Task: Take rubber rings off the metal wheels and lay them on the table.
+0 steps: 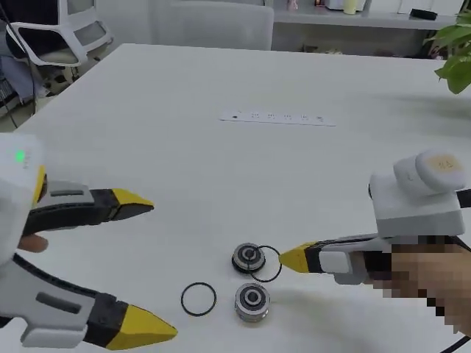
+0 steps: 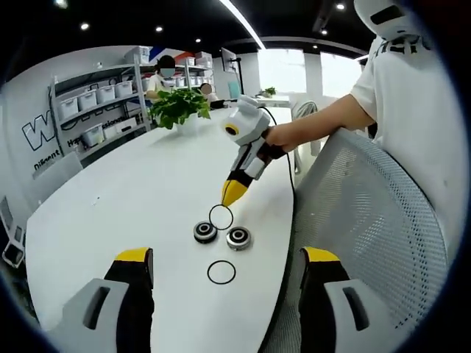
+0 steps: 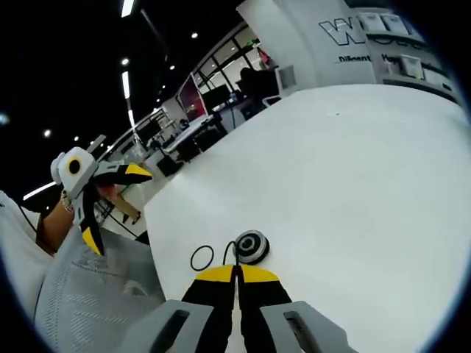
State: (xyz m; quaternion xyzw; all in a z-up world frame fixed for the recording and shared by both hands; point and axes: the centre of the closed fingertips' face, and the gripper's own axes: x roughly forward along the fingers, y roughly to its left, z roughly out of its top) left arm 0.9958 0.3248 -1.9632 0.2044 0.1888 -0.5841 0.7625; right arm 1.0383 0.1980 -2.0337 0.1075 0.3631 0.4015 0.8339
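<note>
Table (image 1: 184,147), white, carries two metal wheels close to its near edge; the far wheel (image 1: 248,257) and the near wheel (image 1: 252,302) sit just beside each other, hubs up; a loose ring (image 1: 182,299) lies flat on the table just left of the near wheel, apart from it, close to the near edge. The right gripper (image 1: 288,259) reaches in from the table's right side; its jaws are together, pinched on the rim of a second ring (image 1: 266,280); that ring overlaps the far wheel's right side, and whether it is hooked on the wheel or merely leans against it cannot be told; in the right gripper view a thin black band runs from between the closed tips toward the wheel. The left gripper (image 1: 147,268) hangs over the near left part of the table, jaws spread wide, well apart from the wheels; in the left gripper view both wheels and both rings lie ahead of the spread jaws.
</note>
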